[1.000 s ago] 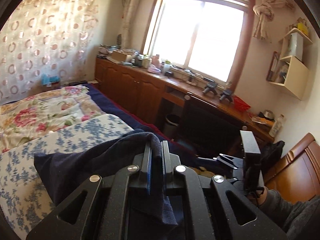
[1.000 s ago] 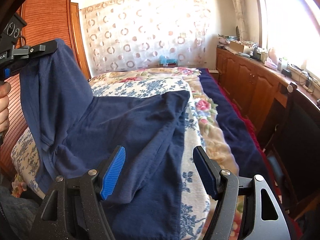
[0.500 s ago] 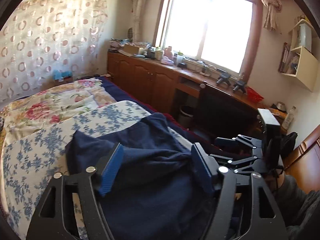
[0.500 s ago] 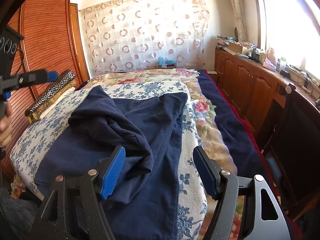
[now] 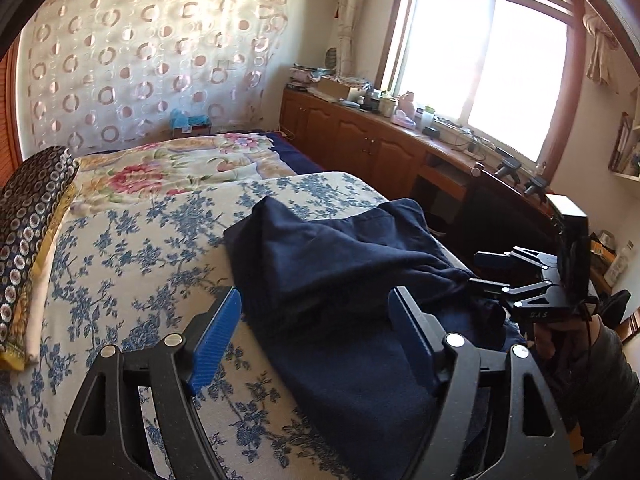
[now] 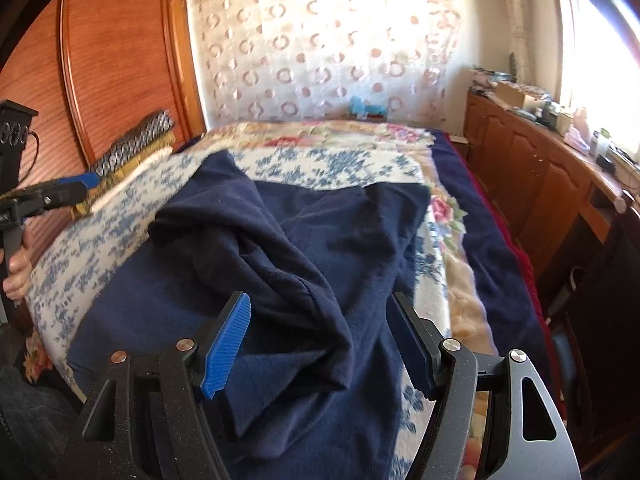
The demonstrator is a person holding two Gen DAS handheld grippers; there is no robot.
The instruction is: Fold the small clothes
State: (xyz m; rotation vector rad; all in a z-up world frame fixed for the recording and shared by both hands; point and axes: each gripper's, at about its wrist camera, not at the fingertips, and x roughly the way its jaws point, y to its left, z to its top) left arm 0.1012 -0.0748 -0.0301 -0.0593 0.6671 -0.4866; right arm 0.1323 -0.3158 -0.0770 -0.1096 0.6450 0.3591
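The left gripper (image 5: 314, 330) has its jaws spread wide, having just been opening, with nothing pressed between the pads; the shirt's (image 5: 344, 264) near edge lies under the gap. The right gripper (image 6: 320, 340) likewise stands released over a rumpled fold of the same shirt. That navy shirt lies on the bed (image 5: 132, 264), partly folded, one flap thrown over the middle in a loose heap. It looks light, limp and a little clingy, so it will likely sag and bunch from any single hold; pinching a hem or a corner with each gripper seems best. Which part is sleeve, collar or hem I cannot tell under the folds. Its near end is cut off behind the grippers, and the far edge blurs in the right view
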